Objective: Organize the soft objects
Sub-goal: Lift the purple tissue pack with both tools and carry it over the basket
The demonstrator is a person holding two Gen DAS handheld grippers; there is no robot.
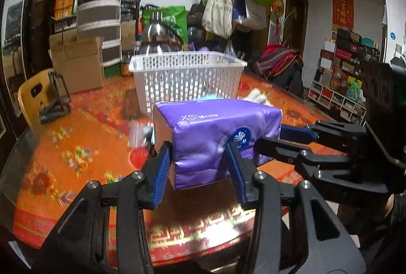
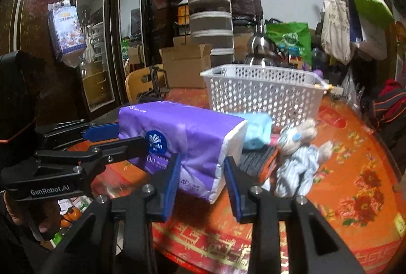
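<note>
Purple tissue pack (image 2: 187,137) between both tongs, before white basket (image 2: 264,93).

Steel kettle (image 1: 158,36), cardboard box (image 1: 78,63), hanging tote bags (image 1: 219,8)

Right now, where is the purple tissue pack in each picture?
Left wrist view: the purple tissue pack is in the middle, just above the near blue pads, with the other hand-held gripper reaching in from the right.
Right wrist view: the pack sits left of centre, its white end facing right.
Shared landmark: the white basket stands behind the pack in both.
</note>
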